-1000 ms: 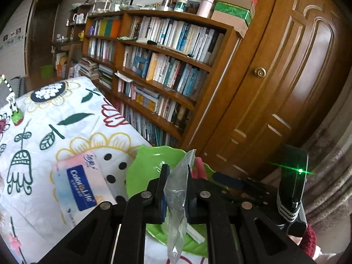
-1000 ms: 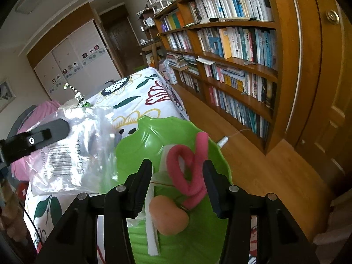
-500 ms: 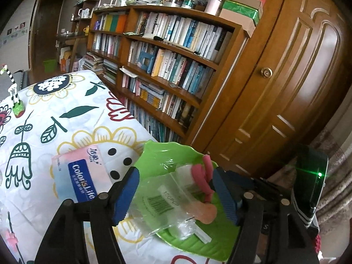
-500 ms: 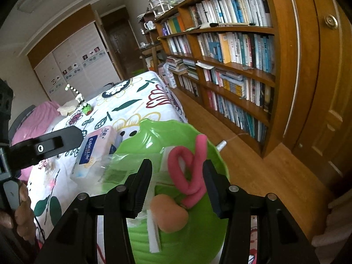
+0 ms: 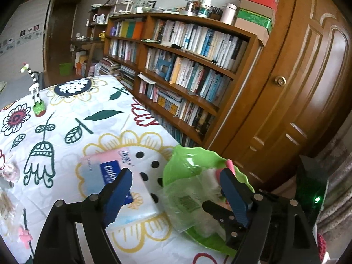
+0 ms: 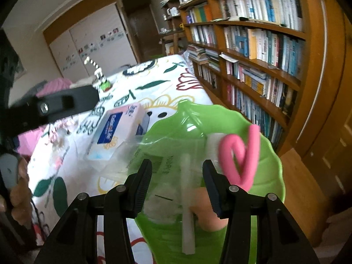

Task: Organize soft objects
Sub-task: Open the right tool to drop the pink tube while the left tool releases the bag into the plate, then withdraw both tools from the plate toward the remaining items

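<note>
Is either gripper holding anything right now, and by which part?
Nothing is held. The left gripper is opening, the plastic bag lying free on the green plate. The right gripper grips nothing.

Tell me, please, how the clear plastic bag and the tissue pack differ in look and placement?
The clear plastic bag is see-through and crumpled; the tissue pack is opaque, pink, white and blue, and boxy. The bag lies over the green leaf-shaped dish; the pack sits beside it on the flowered cover. No gripper holds either.
</note>
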Tool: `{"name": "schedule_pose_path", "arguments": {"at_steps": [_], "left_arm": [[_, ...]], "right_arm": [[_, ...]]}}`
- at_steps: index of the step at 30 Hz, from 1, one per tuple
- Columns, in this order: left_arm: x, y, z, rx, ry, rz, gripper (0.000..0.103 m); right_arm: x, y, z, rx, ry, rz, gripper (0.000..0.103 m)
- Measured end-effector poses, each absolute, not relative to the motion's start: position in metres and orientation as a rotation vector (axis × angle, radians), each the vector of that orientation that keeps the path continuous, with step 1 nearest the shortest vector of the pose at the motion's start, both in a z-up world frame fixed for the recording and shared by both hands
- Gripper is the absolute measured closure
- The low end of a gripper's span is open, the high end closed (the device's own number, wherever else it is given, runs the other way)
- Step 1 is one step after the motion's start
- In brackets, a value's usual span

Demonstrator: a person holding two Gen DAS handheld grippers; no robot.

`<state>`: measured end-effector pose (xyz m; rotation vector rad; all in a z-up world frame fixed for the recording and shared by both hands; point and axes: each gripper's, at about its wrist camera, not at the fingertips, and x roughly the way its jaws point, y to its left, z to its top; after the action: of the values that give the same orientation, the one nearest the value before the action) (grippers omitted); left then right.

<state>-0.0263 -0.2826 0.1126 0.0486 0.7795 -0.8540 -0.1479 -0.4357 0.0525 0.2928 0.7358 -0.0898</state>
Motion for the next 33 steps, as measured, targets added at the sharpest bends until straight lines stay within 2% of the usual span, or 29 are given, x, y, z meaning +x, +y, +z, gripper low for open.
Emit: {"name": "schedule_pose_path", "arguments": {"at_steps": [7, 14, 33], "left_arm": [[-0.018, -0.264, 0.109, 0.026, 0.781, -0.820, 0.016], [-0.011, -0.250, 0.106, 0.008, 0.785, -0.799, 0.015], [0.003, -0.195, 0.098, -0.044, 0.781, -0.712, 0.014]], "right_arm": [[-0.129, -0.429, 0.034, 0.181, 0.875, -0.200, 0.054], [-0.128, -0.434, 0.033, 0.175, 0.899, -0.230, 0.053], [-0.133, -0.415, 0.089, 0.207, 0.708, -0.224, 0.053]]}}
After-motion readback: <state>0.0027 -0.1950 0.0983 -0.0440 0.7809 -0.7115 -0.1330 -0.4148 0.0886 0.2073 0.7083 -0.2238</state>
